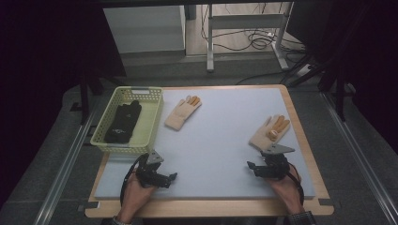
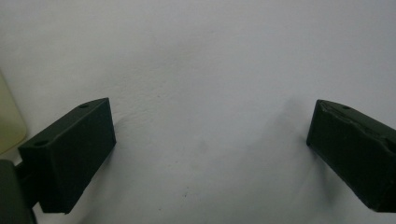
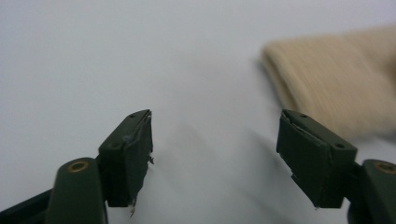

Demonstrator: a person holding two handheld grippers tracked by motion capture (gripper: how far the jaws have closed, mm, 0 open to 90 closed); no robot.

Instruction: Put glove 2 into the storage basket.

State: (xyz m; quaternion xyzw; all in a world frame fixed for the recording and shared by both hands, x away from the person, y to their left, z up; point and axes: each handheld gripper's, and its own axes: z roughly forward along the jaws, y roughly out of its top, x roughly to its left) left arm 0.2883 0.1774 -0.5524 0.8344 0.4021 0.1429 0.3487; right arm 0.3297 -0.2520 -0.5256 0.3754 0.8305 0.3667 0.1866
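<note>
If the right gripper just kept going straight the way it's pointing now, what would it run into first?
Probably the grey mat itself: in the right gripper view the open right gripper looks down along bare surface. The beige glove lies off to one side of that line, so it would likely be missed, though depth is hard to judge.

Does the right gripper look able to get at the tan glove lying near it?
Probably yes. The right gripper is open with nothing between its jaws, and the tan glove lies flat just ahead of it on the bare grey mat, nothing between them.
</note>
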